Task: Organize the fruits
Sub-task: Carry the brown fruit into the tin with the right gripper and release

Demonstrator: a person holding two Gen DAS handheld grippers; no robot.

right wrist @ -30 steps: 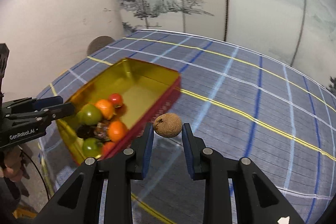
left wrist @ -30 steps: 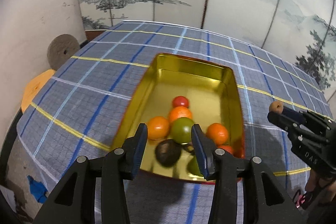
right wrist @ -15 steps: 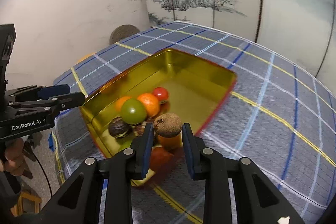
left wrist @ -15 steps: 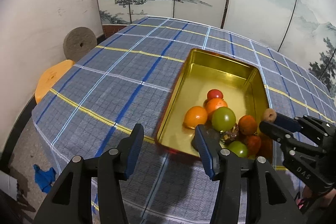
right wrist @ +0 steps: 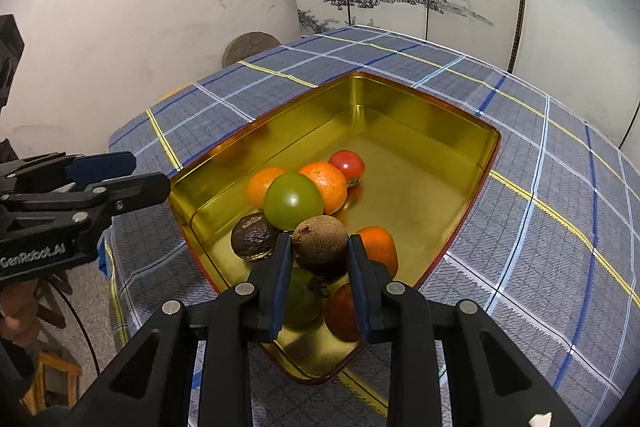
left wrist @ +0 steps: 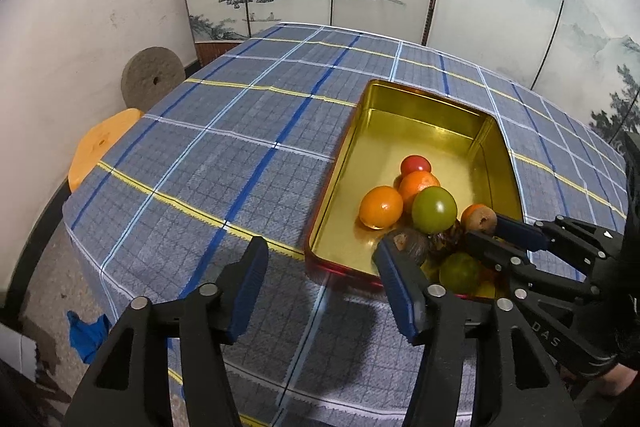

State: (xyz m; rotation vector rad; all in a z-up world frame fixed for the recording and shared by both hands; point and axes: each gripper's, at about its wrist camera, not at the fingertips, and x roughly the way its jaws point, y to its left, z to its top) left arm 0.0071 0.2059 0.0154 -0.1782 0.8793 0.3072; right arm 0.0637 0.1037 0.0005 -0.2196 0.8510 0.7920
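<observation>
Right claw (right wrist: pixel 318 253) clamps the brown fruit (right wrist: pixel 319 242) above the tin (right wrist: pixel 456 225); lower it into what looks like bare floor before letting go. Left claw (left wrist: pixel 320 269) is opening, empty.

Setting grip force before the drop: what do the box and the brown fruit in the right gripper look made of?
Box: likely thin metal tin, glossy gold inside mirroring the fruit, red outside. Brown fruit: matte, rough, speckled skin; real or imitation, cannot tell. Right gripper is shut on it.

gold tin (right wrist: pixel 420 131), blue plaid tablecloth (left wrist: pixel 240 155) with yellow lines, green fruit (right wrist: pixel 293 201), orange fruit (left wrist: pixel 381 207)
</observation>
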